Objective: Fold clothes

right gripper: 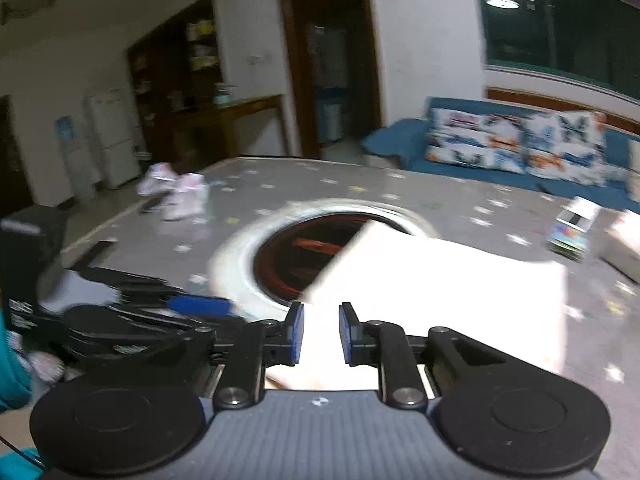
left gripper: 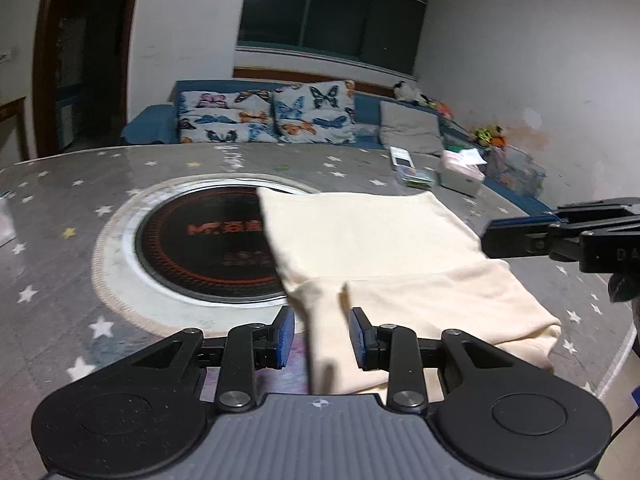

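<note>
Writing: red characters sit on the dark round cooktop [left gripper: 208, 244] sunk in the table, too blurred to read; the letters "DA" show on the black body of the right gripper [left gripper: 496, 236] at the right edge of the left wrist view; no other text is legible.
Garment: a cream folded cloth [left gripper: 380, 248] lies on the grey star-print tablecloth [left gripper: 52, 264], right of the cooktop, its far left corner over the cooktop's rim; a raised strip of it runs toward the camera between the left gripper's blue pads.
Left gripper: the left gripper [left gripper: 322, 334] points along the table toward the far sofa; its jaws stand apart with the cloth strip in the gap, and neither pad visibly presses it, so it reads as released.
Right gripper: in its own view the right gripper [right gripper: 321, 334] hovers over the near edge of the cloth [right gripper: 440, 280], jaws apart, gripping nothing; the view is motion-blurred.
Left view only: butterfly cushions [left gripper: 264, 114] on a blue sofa [left gripper: 146, 128], a grey cushion, small boxes [left gripper: 460, 172] on the far right of the table, toys along the right wall.
Right view only: a doorway, dark shelves, a white fridge [right gripper: 112, 136], crumpled white bags [right gripper: 176, 192] on the far left of the table, and the left gripper [right gripper: 196, 306] low at left.
</note>
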### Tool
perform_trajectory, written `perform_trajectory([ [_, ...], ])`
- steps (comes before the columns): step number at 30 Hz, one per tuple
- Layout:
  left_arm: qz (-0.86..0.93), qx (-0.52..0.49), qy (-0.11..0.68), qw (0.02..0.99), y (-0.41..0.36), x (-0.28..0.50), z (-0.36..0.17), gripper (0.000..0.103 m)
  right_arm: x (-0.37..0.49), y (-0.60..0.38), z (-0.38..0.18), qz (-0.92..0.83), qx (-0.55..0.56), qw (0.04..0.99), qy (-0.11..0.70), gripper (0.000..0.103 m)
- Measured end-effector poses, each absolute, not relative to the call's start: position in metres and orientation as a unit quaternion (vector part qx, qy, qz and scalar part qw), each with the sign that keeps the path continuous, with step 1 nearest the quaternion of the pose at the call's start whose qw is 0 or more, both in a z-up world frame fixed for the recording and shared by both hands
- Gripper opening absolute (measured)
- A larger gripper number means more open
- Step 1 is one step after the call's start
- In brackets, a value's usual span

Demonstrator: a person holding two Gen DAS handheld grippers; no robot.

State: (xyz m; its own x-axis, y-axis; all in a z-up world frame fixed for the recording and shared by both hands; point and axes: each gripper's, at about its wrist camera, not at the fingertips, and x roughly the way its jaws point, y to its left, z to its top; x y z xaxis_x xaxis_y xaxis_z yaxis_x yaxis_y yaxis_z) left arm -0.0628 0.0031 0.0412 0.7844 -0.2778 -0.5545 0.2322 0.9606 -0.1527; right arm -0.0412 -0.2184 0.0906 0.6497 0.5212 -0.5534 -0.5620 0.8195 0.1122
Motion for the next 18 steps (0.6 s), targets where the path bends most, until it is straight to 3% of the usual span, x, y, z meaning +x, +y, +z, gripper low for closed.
perform_trajectory([
  [7, -0.173, -0.015, 0.308, 0.935, -0.026, -0.052, 0.034, 0.031, -0.046, -0.286, 0.062, 0.207, -0.045, 0.912, 0.351, 0.018],
  [18, -0.175, 0.012, 0.334, 0.926, -0.035, -0.04, 0.024, 0.03, -0.04, -0.304, 0.041, 0.197, -0.041, 0.902, 0.383, 0.018],
])
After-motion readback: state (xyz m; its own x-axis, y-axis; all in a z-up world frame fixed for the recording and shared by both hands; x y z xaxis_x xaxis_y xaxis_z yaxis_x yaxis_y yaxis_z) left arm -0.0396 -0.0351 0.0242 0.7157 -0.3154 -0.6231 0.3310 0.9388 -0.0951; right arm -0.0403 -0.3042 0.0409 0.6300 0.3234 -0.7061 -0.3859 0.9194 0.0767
